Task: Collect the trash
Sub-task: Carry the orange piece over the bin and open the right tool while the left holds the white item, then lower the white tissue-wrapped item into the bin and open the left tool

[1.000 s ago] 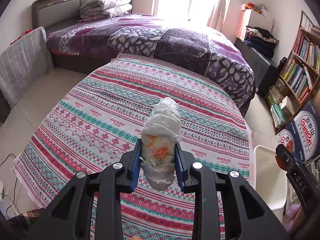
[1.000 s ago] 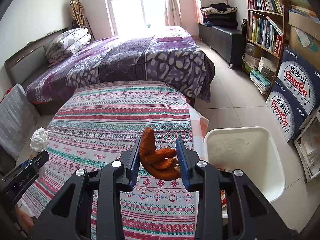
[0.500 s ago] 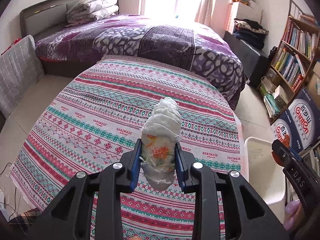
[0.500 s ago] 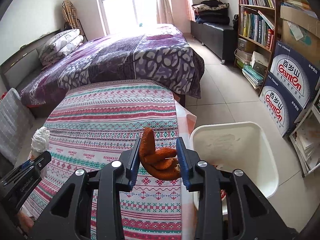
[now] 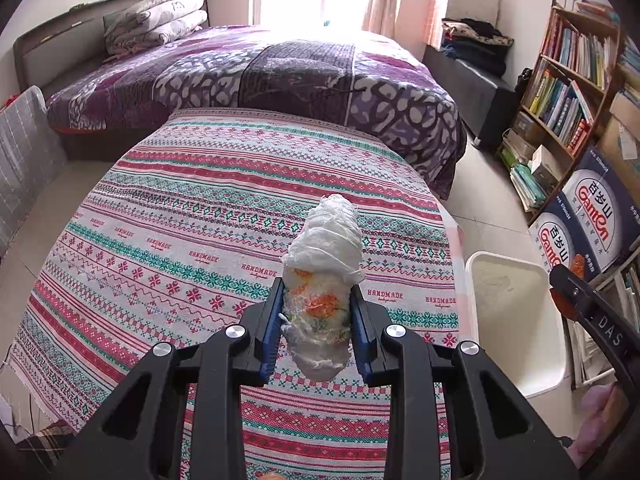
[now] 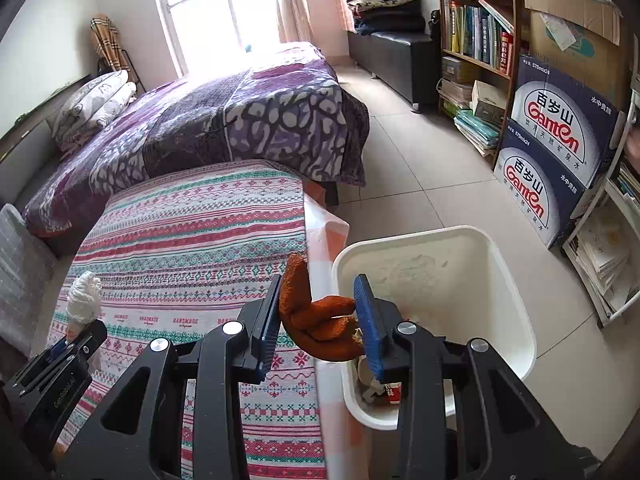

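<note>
My left gripper [image 5: 316,322] is shut on a crumpled white tissue wad [image 5: 324,264] with orange stains, held above the patterned tablecloth [image 5: 200,216]. My right gripper [image 6: 320,316] is shut on a curled orange peel [image 6: 316,316], held over the table's right edge beside the white trash bin [image 6: 516,304]. The bin also shows in the left wrist view [image 5: 516,320], on the floor right of the table. The bin holds some scraps at its bottom [image 6: 380,390]. The left gripper with its tissue shows at the lower left of the right wrist view [image 6: 82,300].
A bed with a purple cover [image 5: 280,68] stands beyond the table. A bookshelf [image 6: 476,32] and blue Ganten boxes [image 6: 552,144] line the right wall. Tiled floor [image 6: 420,176] lies between bed, bin and shelf. A dark bench [image 6: 400,52] with clothes stands by the window.
Both grippers have moved to the right, toward the bin. The right gripper with the peel now reaches the bin's near rim. Both holds are unchanged.
</note>
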`<action>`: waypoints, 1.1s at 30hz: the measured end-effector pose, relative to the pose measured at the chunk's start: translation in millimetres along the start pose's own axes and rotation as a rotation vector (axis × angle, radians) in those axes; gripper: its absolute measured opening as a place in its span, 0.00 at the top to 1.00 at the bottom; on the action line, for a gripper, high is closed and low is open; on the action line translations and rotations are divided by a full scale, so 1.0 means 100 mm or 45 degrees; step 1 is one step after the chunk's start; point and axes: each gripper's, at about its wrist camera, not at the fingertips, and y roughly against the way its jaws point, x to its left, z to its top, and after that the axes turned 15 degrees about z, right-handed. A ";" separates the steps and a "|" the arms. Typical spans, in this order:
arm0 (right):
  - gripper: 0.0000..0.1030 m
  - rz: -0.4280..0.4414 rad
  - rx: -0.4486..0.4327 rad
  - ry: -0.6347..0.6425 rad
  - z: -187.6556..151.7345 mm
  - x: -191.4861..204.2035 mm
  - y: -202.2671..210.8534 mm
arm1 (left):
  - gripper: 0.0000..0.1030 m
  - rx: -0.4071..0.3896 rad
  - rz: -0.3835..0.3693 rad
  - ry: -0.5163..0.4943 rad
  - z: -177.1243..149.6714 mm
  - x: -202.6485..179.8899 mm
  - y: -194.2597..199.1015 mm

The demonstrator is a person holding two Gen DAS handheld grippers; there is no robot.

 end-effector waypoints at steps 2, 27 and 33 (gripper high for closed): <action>0.66 -0.019 -0.004 -0.020 0.01 -0.08 0.02 | 0.70 0.003 -0.010 -0.012 -0.01 -0.06 0.00; 0.22 -0.293 -0.137 -0.453 0.07 -1.35 0.56 | 0.70 0.081 -0.291 -0.289 -0.25 -1.22 0.05; 0.19 -0.300 -0.194 -0.518 0.07 -1.58 0.80 | 0.70 0.062 -0.406 -0.384 -0.26 -1.72 0.27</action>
